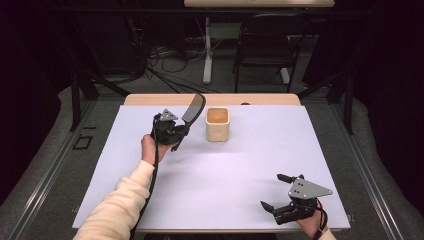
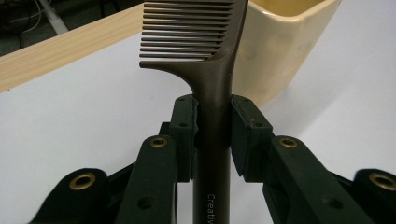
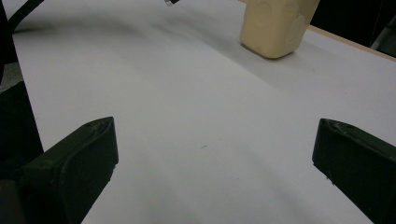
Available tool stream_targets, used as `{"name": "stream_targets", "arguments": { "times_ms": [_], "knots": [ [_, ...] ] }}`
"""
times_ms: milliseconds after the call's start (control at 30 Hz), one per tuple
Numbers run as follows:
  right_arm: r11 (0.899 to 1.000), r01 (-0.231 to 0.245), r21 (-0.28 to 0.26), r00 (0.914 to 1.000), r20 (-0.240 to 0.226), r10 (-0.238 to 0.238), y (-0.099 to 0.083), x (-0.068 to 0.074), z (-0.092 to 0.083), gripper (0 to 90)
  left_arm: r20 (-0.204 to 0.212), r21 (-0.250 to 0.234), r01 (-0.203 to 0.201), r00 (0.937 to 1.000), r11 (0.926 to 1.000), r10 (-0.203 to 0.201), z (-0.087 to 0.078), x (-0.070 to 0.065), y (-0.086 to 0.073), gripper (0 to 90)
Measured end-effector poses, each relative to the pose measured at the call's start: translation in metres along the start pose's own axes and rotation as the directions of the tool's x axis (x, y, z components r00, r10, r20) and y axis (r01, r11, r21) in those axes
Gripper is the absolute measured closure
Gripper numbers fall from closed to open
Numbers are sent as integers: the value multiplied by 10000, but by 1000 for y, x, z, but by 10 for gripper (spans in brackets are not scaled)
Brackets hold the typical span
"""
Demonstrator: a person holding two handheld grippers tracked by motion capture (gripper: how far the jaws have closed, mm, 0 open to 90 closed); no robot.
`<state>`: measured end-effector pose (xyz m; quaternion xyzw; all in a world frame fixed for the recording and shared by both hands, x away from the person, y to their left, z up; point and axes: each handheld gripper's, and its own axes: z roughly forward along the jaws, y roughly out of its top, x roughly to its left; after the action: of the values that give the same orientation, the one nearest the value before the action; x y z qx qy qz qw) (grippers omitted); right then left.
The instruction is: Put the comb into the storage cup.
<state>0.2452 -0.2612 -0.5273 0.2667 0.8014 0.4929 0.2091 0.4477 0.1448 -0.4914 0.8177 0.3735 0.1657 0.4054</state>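
A dark brown comb [image 1: 192, 111] is held by its handle, lifted above the white mat, with its toothed end raised toward the cream square cup [image 1: 217, 124]. My left gripper [image 1: 172, 131] is shut on the comb's handle [image 2: 213, 135]; both pads press its sides, and the teeth [image 2: 187, 32] stand just left of the cup [image 2: 280, 42] in the left gripper view. My right gripper [image 1: 274, 192] rests low at the mat's front right, open, with bare mat between its fingers [image 3: 70, 163]. The cup [image 3: 275, 23] stands far ahead of it.
The white mat [image 1: 240, 170] covers a wooden table [image 1: 150, 99]. Behind the table are a chair [image 1: 265, 45], a table leg [image 1: 207, 50] and cables on the floor. Open mat lies between the two grippers.
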Motion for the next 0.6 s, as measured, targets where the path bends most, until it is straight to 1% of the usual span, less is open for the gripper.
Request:
{"name": "stream_targets", "arguments": {
  "times_ms": [333,600],
  "knots": [
    [10000,16,-21,10000,3,-16,0,0,0,0,22,-145,21,10000,9999,-21,3,-1,7,724],
    [10000,27,-21,10000,6,-27,0,0,0,0,-63,-248,69,10000,9997,-70,4,-1,10,724]
  ]
}}
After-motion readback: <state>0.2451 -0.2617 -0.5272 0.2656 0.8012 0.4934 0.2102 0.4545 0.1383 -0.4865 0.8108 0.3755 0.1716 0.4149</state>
